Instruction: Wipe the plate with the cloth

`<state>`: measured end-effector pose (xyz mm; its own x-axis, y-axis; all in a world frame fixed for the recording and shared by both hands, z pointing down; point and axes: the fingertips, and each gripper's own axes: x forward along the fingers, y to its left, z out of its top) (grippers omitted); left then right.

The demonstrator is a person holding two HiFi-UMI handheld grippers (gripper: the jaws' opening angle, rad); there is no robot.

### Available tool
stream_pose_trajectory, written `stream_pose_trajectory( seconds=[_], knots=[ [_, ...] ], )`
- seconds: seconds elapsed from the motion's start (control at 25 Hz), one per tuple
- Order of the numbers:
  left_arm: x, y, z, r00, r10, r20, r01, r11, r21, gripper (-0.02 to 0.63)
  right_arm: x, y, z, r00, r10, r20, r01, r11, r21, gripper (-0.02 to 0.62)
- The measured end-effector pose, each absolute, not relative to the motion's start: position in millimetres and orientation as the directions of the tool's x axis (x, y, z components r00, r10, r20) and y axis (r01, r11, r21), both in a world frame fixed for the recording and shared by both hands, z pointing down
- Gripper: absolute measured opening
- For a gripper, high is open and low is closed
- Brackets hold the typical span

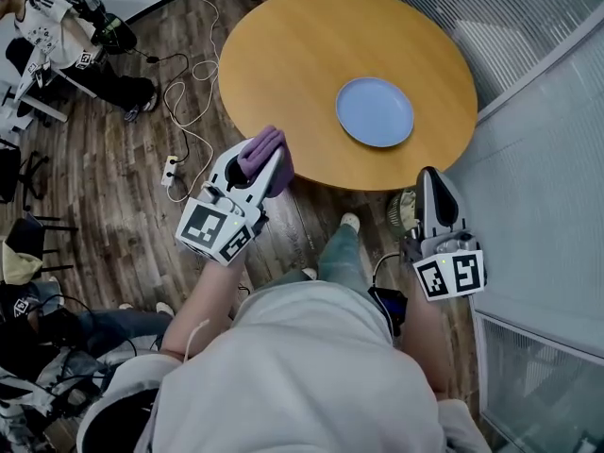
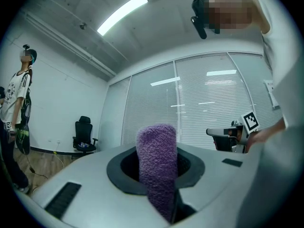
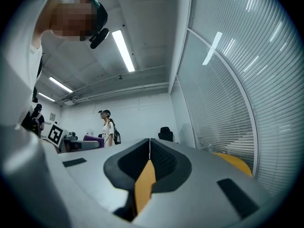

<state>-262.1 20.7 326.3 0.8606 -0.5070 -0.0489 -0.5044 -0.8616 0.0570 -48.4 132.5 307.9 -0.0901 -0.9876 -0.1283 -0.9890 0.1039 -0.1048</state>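
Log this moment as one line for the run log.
stage: wipe not started | round pale blue plate: on round wooden table, untouched | left claw: shut on purple fuzzy cloth, away from plate | right claw: shut, empty

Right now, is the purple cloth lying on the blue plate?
No, the cloth is clamped in the left tool, away from the plate.

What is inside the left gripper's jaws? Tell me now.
A purple cloth, clamped in the left gripper, its top bulging out past the jaws. Its lower end is covered by the gripper's body, and the pads behind it cannot be seen.
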Motion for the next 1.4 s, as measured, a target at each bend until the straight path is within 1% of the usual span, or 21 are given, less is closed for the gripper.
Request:
stream_pose_trajectory(
  seconds=[0.28,0.56,0.76,0.96,1.12,1.24,1.4],
  knots=[
    [-241,-16,332,0.840,-0.541,-0.049,-0.538,-0.841,0.061,0.084,-20,89,312,-0.122,-0.985,-0.126,-0.985,0.136,-0.110,0.021],
    [-191,-83,314,0.820,-0.571,-0.038,-0.567,-0.820,0.073,0.084,36,11,294,-0.150,-0.983,-0.108,-0.979,0.163,-0.121,0.021],
    [-157,-110,321,0.805,-0.592,-0.021,-0.590,-0.804,0.070,0.084,73,-24,303,-0.190,-0.977,-0.091,-0.969,0.202,-0.140,0.021],
    [-117,-138,322,0.783,-0.622,-0.002,-0.620,-0.781,0.071,0.084,112,-61,305,-0.267,-0.960,-0.082,-0.948,0.277,-0.155,0.021],
    [-94,-161,325,0.751,-0.660,0.012,-0.661,-0.750,0.027,0.084,147,-90,313,-0.259,-0.963,-0.076,-0.951,0.268,-0.155,0.021],
    [-73,-183,326,0.736,-0.677,0.018,-0.677,-0.735,0.039,0.084,174,-116,318,-0.270,-0.961,-0.055,-0.947,0.275,-0.167,0.021],
    [-62,-192,329,0.730,-0.683,0.025,-0.683,-0.728,0.050,0.084,185,-132,322,-0.302,-0.953,-0.036,-0.938,0.304,-0.165,0.021]
  ],
)
